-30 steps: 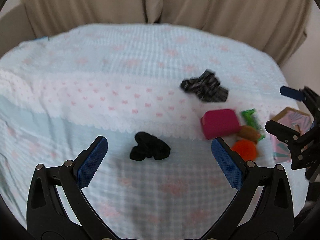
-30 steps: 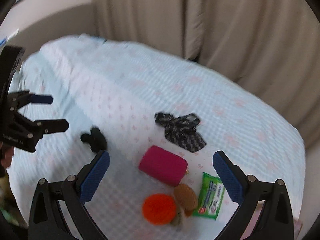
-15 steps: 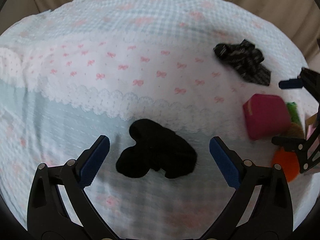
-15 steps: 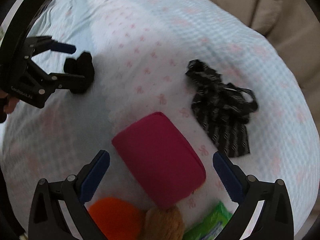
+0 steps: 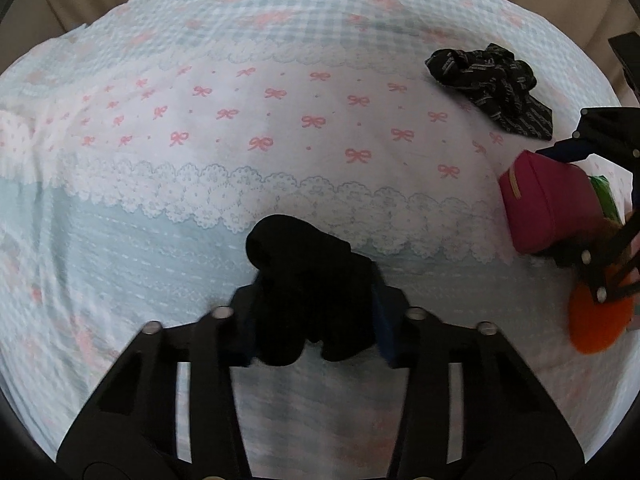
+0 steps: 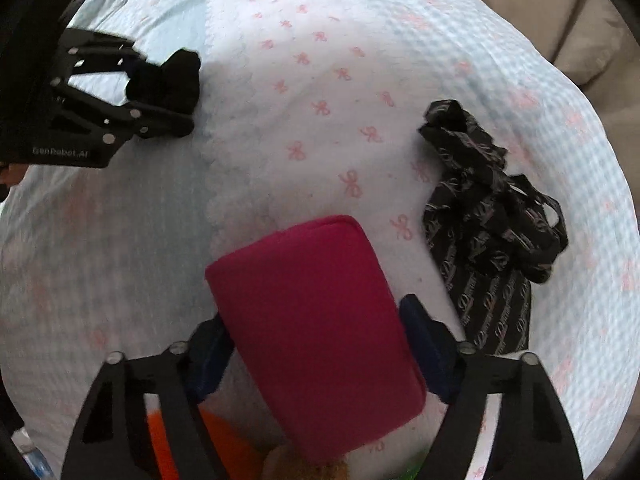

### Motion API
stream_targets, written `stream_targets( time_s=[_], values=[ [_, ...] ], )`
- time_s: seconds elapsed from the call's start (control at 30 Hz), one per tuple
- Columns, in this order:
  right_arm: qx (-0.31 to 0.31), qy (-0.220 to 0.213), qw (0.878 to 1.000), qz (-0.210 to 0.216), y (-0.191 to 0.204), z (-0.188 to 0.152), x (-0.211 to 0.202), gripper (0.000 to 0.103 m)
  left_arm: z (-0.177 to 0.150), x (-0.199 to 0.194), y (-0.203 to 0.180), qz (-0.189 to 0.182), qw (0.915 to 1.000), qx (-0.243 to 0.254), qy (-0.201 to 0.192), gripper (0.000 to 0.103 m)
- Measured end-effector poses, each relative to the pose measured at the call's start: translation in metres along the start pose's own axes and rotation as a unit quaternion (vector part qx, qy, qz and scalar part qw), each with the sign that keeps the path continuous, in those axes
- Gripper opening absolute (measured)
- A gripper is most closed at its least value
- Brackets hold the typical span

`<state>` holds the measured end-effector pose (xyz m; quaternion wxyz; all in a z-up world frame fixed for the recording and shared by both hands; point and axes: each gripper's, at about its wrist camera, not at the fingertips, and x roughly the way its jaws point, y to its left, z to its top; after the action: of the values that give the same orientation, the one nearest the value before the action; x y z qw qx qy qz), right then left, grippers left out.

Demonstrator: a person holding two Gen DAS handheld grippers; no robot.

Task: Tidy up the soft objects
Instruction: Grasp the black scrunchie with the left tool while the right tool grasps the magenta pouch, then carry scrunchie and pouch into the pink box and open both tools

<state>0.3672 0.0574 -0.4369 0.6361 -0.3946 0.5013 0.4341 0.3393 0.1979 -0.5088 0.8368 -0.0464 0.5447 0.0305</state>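
My left gripper [image 5: 314,320] is shut on a black rolled sock bundle [image 5: 308,276] lying on the bedspread; the same gripper [image 6: 160,92] and bundle [image 6: 168,78] show at the upper left of the right wrist view. My right gripper [image 6: 320,340] is shut on a magenta soft pouch [image 6: 320,320], its blue pads pressing both sides. In the left wrist view the pouch [image 5: 548,208] sits at the right edge with the right gripper [image 5: 592,200] around it. A black patterned fabric bag [image 6: 492,216] lies crumpled to the right of the pouch, also seen far right [image 5: 492,84].
A pale blue and white bedspread [image 5: 280,120] with pink bows covers the surface. An orange soft ball [image 5: 596,320] [image 6: 208,440], a brown furry item [image 6: 312,468] and a green packet [image 5: 604,196] lie by the pouch. Beige curtains [image 6: 540,4] hang behind.
Both grippers moved down and forward onto their objects and closed: the left on the black sock bundle, the right on the magenta pouch. They were open half a second ago.
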Motion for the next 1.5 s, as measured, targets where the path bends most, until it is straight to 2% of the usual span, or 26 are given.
stream_targets(
  time_s=[0.13, 0.23, 0.37, 0.57, 0.73, 0.8, 0.93, 1.03, 1.07, 1.13, 1.23, 1.33, 1.5],
  values=[
    [0.038, -0.006, 0.999, -0.002, -0.011, -0.002, -0.009, 0.05, 0.0, -0.005, 0.0, -0.004, 1.0, 0.004, 0.001, 0.025],
    [0.068, -0.013, 0.998, -0.012, -0.021, 0.0, -0.019, 0.042, 0.002, -0.014, 0.001, -0.008, 0.9999, 0.004, -0.005, 0.023],
    [0.112, -0.034, 0.993, -0.03, -0.025, 0.002, -0.044, 0.039, 0.005, -0.034, 0.002, -0.011, 0.9996, 0.002, -0.024, 0.022],
    [0.168, -0.068, 0.982, -0.05, -0.024, 0.006, -0.095, 0.038, 0.01, -0.087, -0.001, -0.027, 0.9979, 0.0, -0.06, 0.022],
    [0.23, -0.095, 0.966, -0.065, 0.009, -0.002, -0.157, 0.038, 0.017, -0.149, -0.006, -0.043, 0.9951, 0.012, -0.088, 0.022],
    [0.268, -0.113, 0.954, -0.071, 0.02, -0.006, -0.192, 0.038, 0.02, -0.177, -0.008, -0.05, 0.9936, 0.022, -0.098, 0.022],
    [0.331, -0.141, 0.93, -0.08, 0.037, -0.012, -0.237, 0.038, 0.03, -0.227, -0.019, -0.066, 0.9905, 0.04, -0.114, 0.022],
    [0.389, -0.168, 0.902, -0.085, 0.047, -0.034, -0.282, 0.038, 0.037, -0.264, -0.037, -0.074, 0.9862, 0.061, -0.135, 0.022],
    [0.399, -0.173, 0.896, -0.086, 0.048, -0.036, -0.286, 0.038, 0.039, -0.277, -0.046, -0.076, 0.9842, 0.07, -0.143, 0.022],
    [0.433, -0.19, 0.876, -0.091, 0.055, -0.055, -0.312, 0.038, 0.041, -0.295, -0.064, -0.083, 0.9811, 0.084, -0.154, 0.022],
    [0.468, -0.204, 0.854, -0.099, 0.059, -0.086, -0.342, 0.038, 0.044, -0.32, -0.098, -0.096, 0.9768, 0.1, -0.164, 0.022],
    [0.488, -0.212, 0.84, -0.11, 0.062, -0.121, -0.368, 0.038, 0.042, -0.341, -0.138, -0.107, 0.9727, 0.116, -0.17, 0.022],
    [0.508, -0.215, 0.825, -0.121, 0.058, -0.185, -0.398, 0.038, 0.027, -0.36, -0.217, -0.115, 0.9692, 0.134, -0.172, 0.022]
  ],
)
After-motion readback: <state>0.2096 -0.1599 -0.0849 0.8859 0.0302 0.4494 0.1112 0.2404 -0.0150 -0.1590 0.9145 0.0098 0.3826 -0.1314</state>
